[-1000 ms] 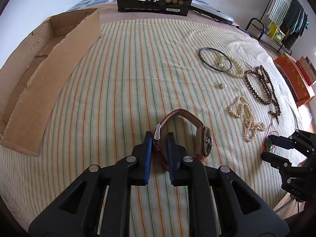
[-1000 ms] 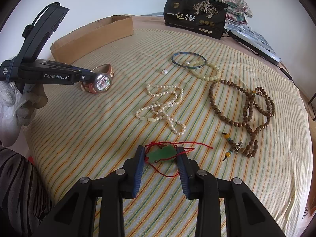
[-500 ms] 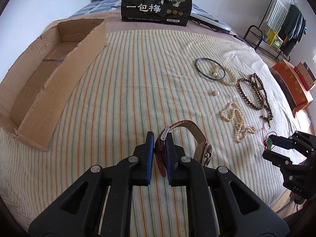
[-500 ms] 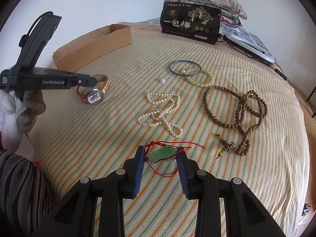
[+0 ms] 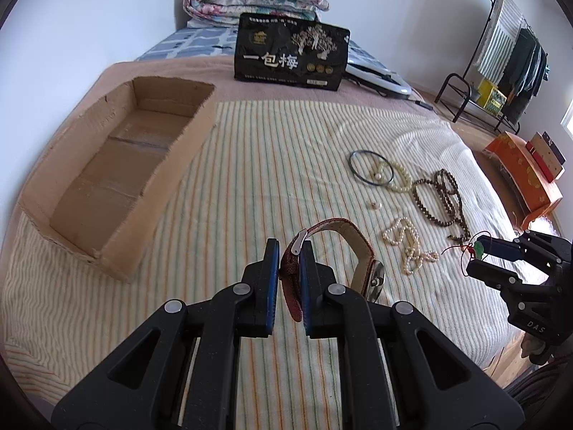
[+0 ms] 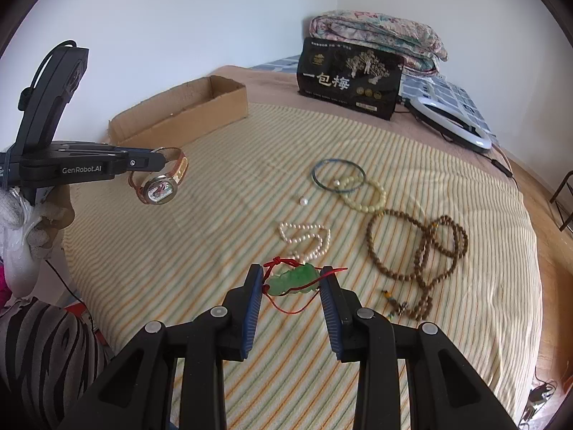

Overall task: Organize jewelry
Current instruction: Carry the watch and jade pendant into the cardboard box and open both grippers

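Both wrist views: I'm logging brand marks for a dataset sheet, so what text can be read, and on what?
"一包梅" in large pale characters on the black bag at the far end of the bed.
"GenRobot.AI" on the side of the left gripper, seen from the right wrist view.
"DAS" on the body of the right gripper, seen from the left wrist view.
The small print and gold seals on the bag are too small to read.

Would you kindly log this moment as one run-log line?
left gripper: shut on watch, lifted | right gripper: shut on jade pendant, lifted | cardboard box: empty
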Motion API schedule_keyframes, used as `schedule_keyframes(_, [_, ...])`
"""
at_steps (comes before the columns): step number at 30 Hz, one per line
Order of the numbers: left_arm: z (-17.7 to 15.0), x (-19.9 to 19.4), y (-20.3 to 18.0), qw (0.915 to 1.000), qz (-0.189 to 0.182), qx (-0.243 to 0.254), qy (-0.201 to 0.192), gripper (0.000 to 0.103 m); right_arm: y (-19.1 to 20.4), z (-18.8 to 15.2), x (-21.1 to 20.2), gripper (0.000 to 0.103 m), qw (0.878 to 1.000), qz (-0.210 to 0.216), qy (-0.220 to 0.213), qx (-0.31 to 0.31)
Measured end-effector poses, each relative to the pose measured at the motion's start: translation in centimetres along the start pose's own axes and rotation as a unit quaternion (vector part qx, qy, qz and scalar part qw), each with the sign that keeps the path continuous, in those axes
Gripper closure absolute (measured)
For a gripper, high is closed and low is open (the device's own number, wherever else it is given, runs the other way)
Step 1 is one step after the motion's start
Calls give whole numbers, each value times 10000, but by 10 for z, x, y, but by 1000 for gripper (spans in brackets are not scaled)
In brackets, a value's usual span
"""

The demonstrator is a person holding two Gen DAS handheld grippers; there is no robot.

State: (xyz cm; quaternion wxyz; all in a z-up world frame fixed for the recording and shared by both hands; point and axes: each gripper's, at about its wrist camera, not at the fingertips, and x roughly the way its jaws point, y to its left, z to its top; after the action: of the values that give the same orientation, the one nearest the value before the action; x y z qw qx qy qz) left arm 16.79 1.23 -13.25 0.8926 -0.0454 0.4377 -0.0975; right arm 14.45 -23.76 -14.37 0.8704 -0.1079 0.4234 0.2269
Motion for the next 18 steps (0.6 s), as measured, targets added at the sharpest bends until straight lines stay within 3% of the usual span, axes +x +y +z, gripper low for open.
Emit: schedule_keyframes(18, [23, -44, 70, 9974, 320, -395, -516, 94, 47, 87, -3, 71, 9978, 217, -484, -399])
